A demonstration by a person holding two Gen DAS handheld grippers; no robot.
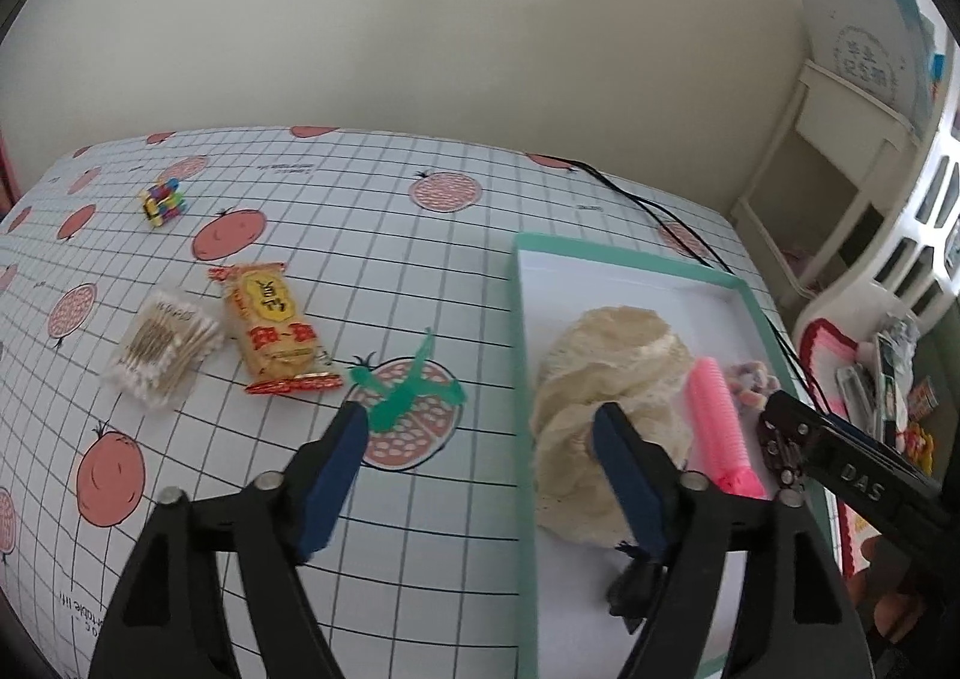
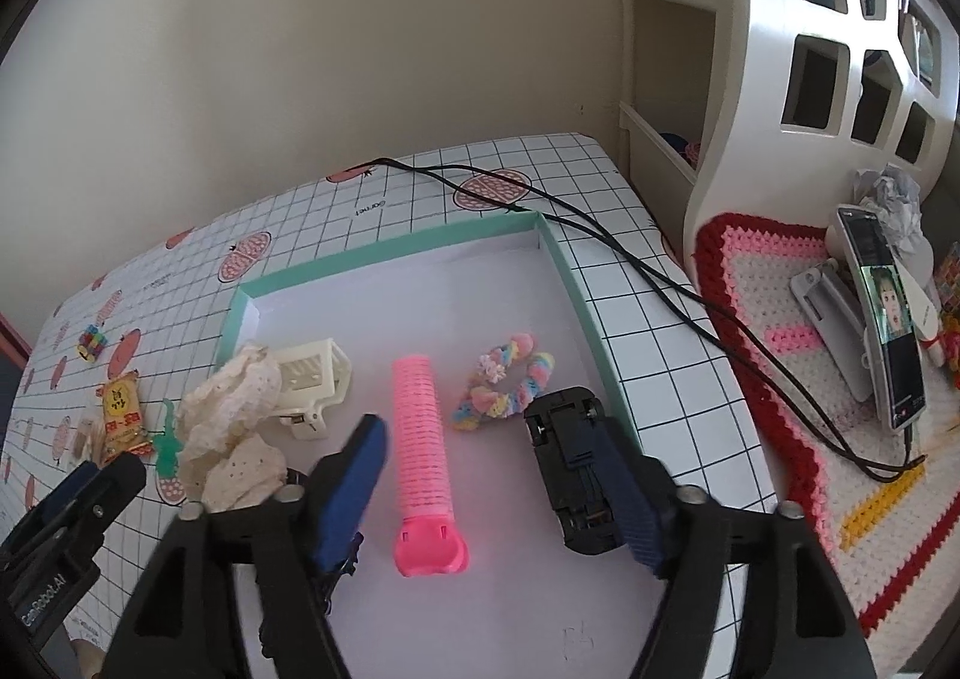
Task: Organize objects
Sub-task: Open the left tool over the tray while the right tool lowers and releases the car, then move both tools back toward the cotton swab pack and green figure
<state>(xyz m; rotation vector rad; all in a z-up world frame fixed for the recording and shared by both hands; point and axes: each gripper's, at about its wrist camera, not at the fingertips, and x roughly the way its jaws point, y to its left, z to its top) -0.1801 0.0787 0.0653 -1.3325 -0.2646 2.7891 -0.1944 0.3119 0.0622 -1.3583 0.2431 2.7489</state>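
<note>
Both grippers, left (image 1: 480, 433) and right (image 2: 498, 445), had fingers wide, empty, over the tray (image 2: 384, 253) holding 1 pink roller (image 2: 420, 439).

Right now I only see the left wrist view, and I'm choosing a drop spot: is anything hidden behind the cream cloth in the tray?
Observer: Yes. A white claw clip lies in the tray right behind the cream cloth, against it.
Operator: What's the dark thing by the right gripper?
Observer: A black toy car, wheels up on the tray floor. The right gripper is open, not gripping it.
Operator: Does the pink roller touch the car?
Observer: No. There is bare floor between the pink roller and the car, and a pastel hair tie lies just beyond that gap.
</note>
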